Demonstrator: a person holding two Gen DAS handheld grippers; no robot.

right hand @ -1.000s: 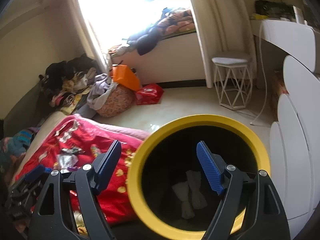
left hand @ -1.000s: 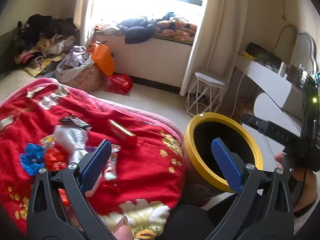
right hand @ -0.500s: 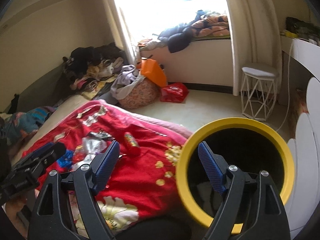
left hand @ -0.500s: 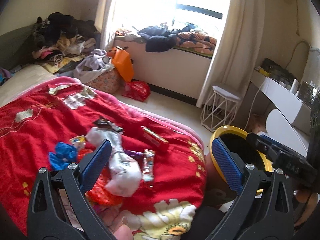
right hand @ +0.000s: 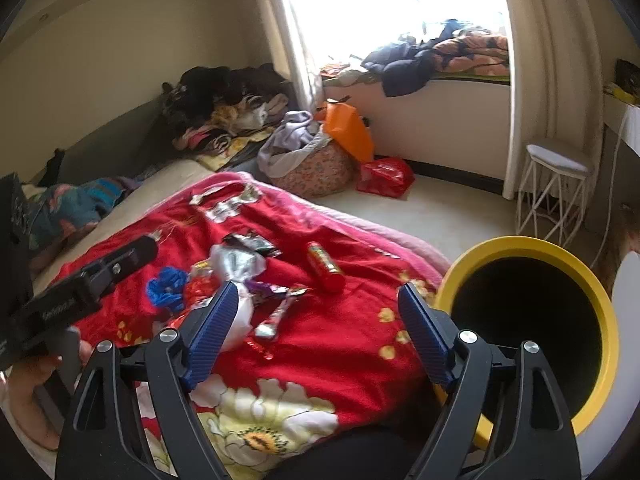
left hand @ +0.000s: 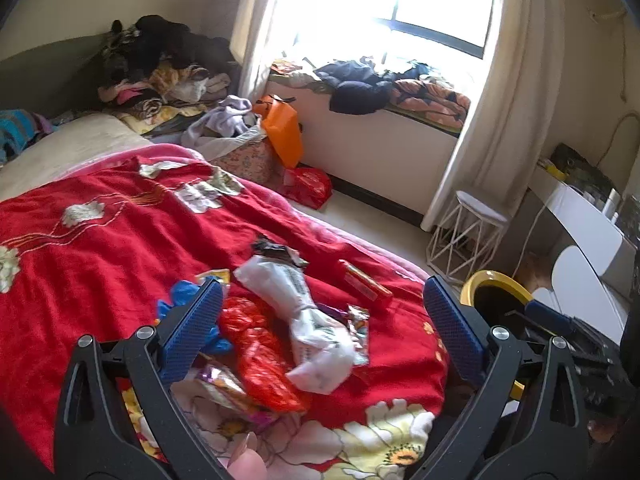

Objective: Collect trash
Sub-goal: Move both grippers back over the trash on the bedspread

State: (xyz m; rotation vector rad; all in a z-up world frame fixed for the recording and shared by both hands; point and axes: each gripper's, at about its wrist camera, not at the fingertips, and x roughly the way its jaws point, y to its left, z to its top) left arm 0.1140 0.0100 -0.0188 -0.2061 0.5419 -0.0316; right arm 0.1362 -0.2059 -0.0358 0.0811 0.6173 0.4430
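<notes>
Both tongs wide apart, empty

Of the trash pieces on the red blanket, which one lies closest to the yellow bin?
The red cylindrical tube, lying on its side apart from the heap. The white bag, blue wrapper and other wrappers cluster farther from the yellow bin.

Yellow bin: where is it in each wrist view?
Left wrist: yellow bin at right edge, small, partly behind the right finger.
Right wrist: yellow bin at lower right, large, mouth facing the camera.
Shared landmark: white wire stool beyond it.
</notes>
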